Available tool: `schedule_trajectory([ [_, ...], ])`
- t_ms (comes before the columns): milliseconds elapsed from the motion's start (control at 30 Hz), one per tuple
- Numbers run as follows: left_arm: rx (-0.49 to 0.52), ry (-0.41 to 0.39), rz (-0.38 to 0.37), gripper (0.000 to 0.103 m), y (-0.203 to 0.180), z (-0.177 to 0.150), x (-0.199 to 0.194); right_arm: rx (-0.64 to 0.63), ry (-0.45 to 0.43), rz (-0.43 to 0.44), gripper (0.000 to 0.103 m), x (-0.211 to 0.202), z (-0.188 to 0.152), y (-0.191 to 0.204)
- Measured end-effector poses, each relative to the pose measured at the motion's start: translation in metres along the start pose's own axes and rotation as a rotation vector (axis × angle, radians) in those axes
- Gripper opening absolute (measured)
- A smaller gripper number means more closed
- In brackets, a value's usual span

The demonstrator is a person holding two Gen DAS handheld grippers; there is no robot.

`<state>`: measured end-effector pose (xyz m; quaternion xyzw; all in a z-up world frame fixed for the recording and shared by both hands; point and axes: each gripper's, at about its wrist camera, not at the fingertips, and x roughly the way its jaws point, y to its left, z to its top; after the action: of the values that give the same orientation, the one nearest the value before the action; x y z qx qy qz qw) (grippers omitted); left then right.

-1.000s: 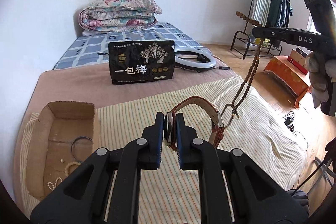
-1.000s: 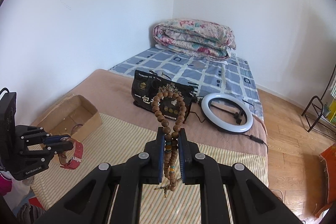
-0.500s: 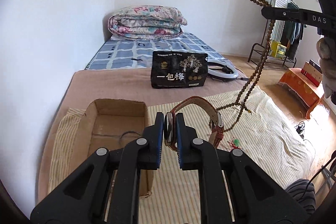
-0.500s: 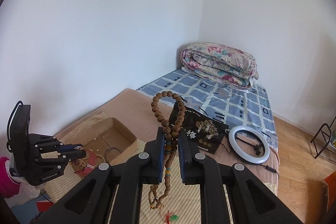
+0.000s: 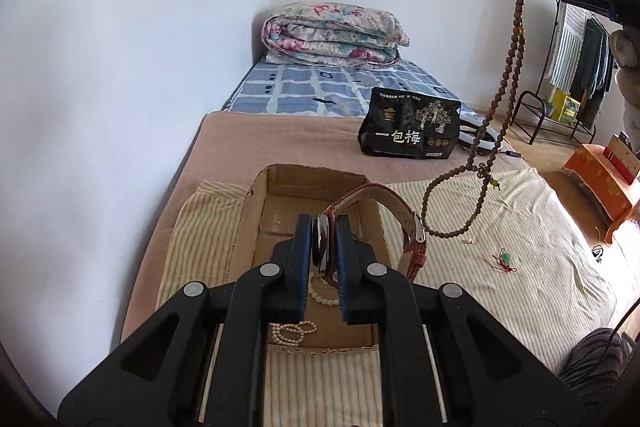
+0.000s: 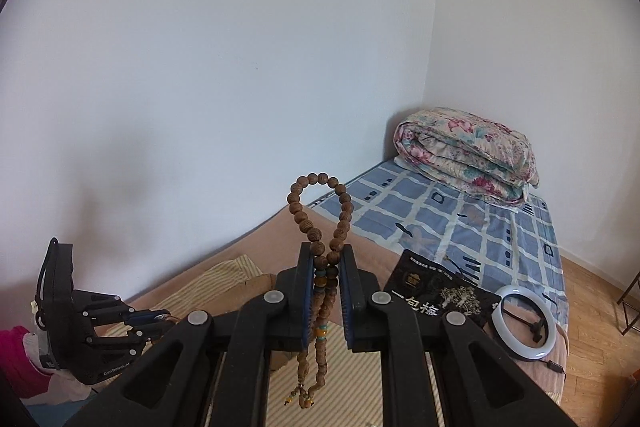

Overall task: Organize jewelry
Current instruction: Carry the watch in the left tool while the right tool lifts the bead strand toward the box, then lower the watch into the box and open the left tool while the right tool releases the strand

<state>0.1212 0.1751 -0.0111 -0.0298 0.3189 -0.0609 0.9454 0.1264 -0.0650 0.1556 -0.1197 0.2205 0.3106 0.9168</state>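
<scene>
We hold a wristwatch [image 5: 320, 243] with a reddish-brown leather strap in our left gripper [image 5: 323, 247], its jaws clamped narrow on the watch case, the strap arching up and off to the right with the buckle hanging free. The watch hangs above an open cardboard box [image 5: 256, 211] that sits on a striped cloth [image 5: 500, 267] spread over the bed. Inside the box, strands of pale pearl-like beads [image 5: 292, 331] lie on its floor near the front wall. Our right gripper [image 6: 325, 291] pinches a long string of brown wooden beads [image 6: 316, 235], jaws closed narrow on two strands; a loop stands above the fingertips and the rest dangles below, its end with coloured beads hanging clear above the cloth. In the left wrist view the same bead string drops from the raised right gripper at upper right, its lower loop hanging to the right of the watch and well apart from the box. A small red-and-green charm [image 5: 504, 261] lies on the cloth to the right of the box. Behind it stand a black snack bag [image 5: 412, 129], a white ring light [image 6: 524, 323] and a folded floral quilt [image 5: 332, 35].
</scene>
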Motion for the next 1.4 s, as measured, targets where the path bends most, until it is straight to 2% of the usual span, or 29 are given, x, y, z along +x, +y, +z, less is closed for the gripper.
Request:
schedule_trajectory([
  [233,-0.03,0.021,0.02,0.009,0.024,-0.012,0.01,-0.025,0.006,0.043,0.01,0.03,0.011,0.028],
  [467,-0.04,0.042,0.039,0.009,0.033,-0.024,0.02,-0.011,0.035,0.059,0.01,0.064,0.0,0.038],
  [1033,-0.029,0.098,0.067,0.009,0.034,-0.046,0.051,0.15,0.226,0.115,0.01,0.174,-0.084,0.026],
  [1400,-0.032,0.155,0.061,0.01,0.03,-0.058,0.079,0.219,0.32,0.153,0.01,0.213,-0.126,0.023],
])
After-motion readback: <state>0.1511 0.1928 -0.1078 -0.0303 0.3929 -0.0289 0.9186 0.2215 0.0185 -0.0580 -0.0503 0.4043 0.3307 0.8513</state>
